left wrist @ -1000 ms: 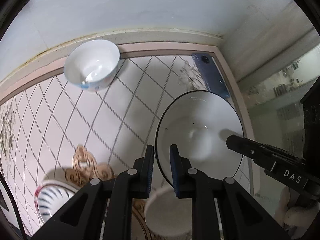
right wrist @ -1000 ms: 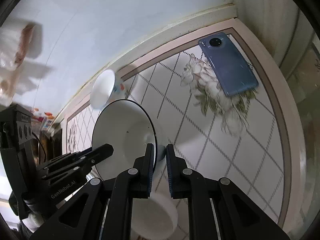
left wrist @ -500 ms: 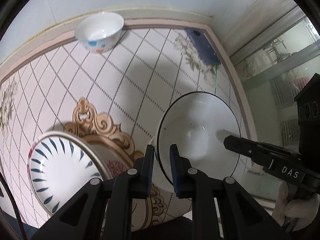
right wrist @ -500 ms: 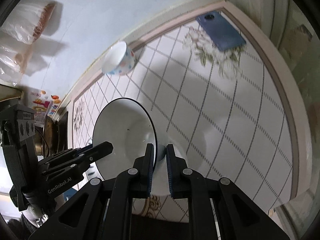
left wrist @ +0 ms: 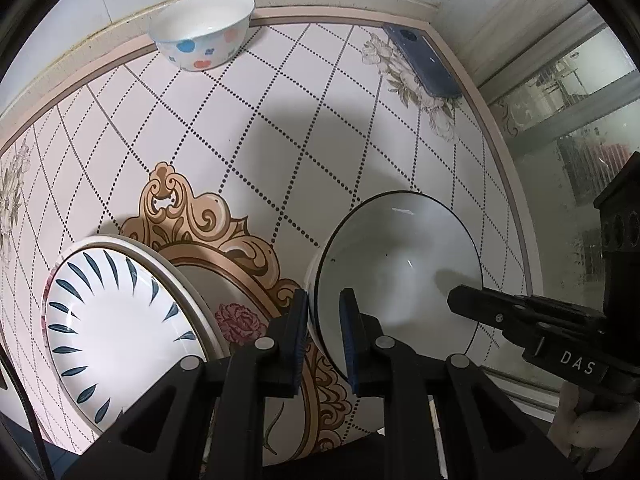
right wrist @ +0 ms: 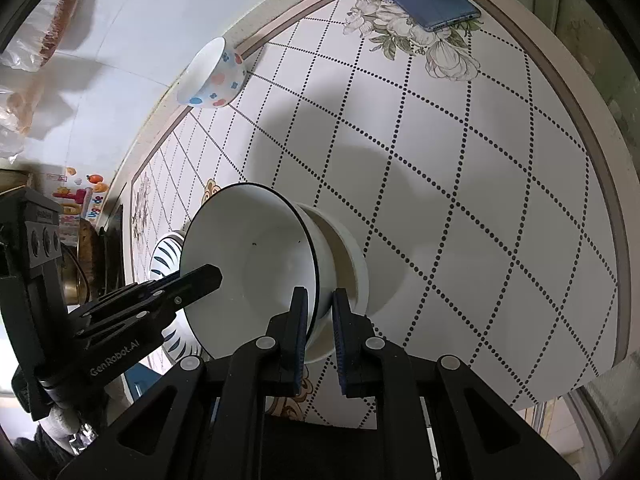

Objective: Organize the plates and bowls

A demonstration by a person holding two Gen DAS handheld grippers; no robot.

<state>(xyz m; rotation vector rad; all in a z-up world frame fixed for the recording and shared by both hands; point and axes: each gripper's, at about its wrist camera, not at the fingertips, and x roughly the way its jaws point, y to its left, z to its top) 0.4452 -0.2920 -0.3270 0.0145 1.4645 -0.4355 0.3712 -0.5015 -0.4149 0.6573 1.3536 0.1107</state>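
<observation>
A white bowl with a thin dark rim (left wrist: 400, 264) is held between both grippers above the table, over a second white bowl (right wrist: 352, 256) under it. My left gripper (left wrist: 323, 328) is shut on its near left rim. My right gripper (right wrist: 320, 324) is shut on the opposite rim, and also shows in the left wrist view (left wrist: 460, 300). A white plate with blue leaf marks (left wrist: 116, 328) lies at the left on other plates. A spotted white bowl (left wrist: 204, 32) stands at the table's far edge.
A blue phone (left wrist: 424, 62) lies at the table's far right corner. The table (left wrist: 280, 120) has a tiled pattern and a wall behind it. A glass door is at the right (left wrist: 580, 120). Bagged food hangs at the far left in the right wrist view (right wrist: 36, 52).
Both grippers have pulled back toward the table's near side with the dark-rimmed bowl. The stacked plates have come fully into view at the left, and the spotted bowl and phone look farther away.
</observation>
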